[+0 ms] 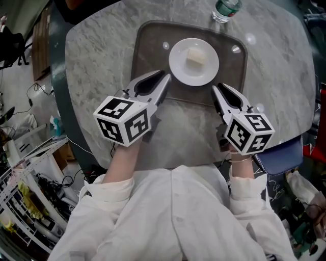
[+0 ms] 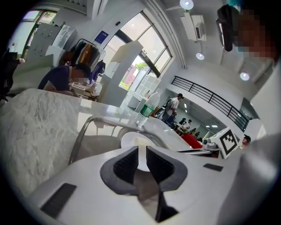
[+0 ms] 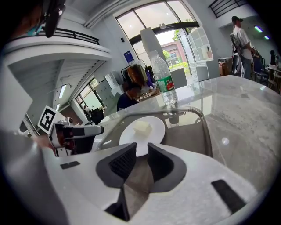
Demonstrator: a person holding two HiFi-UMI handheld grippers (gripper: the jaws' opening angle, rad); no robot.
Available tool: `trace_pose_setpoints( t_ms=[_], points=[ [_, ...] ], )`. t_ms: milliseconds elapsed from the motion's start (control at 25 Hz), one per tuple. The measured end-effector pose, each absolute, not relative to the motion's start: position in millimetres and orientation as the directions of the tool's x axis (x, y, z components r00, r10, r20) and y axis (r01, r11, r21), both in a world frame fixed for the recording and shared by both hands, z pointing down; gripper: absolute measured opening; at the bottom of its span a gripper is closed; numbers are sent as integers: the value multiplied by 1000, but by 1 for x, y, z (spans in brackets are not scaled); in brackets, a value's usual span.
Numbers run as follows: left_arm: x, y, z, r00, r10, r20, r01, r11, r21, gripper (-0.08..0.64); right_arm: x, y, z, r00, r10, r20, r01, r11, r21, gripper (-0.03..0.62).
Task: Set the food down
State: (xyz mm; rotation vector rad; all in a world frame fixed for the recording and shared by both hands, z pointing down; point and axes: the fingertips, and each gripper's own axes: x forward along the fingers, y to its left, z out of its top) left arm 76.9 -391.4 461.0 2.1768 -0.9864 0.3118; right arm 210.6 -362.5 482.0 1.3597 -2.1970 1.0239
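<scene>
Head view: open worktop (image 1: pixel 97 56) lies at 9 and 3 o'clock of the tray (image 1: pixel 140 46). The tray holds a plate (image 1: pixel 175 63) carrying the food cube (image 1: pixel 196 57), with a bottle (image 1: pixel 225 9) at 1 o'clock. Left gripper view: the left tool (image 2: pixel 141 149) has its jaws slightly apart, gripping nothing. Right gripper view: the right tool (image 3: pixel 141 146) is likewise.

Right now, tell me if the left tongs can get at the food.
Probably yes. The left tongs hover open and empty at the near-left rim of the plate. The food lies uncovered mid-plate, and nothing stands between them.
</scene>
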Motion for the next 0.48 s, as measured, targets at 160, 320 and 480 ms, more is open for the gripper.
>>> trace_pose_setpoints(
  t_ms=[160, 320, 480],
  points=[
    [72, -375, 442, 716, -554, 425, -695, -501, 516, 58, 202, -343, 465, -466, -653, 597, -881, 281, -381, 55],
    [61, -352, 419, 741, -564, 366, -662, -521, 538, 55, 190, -313, 441, -450, -699, 556, -887, 275, -372, 31],
    [49, -327, 402, 762, -565, 317, -635, -556, 536, 48, 176, -283, 430, -436, -720, 540, -890, 254, -379, 11]
  ],
)
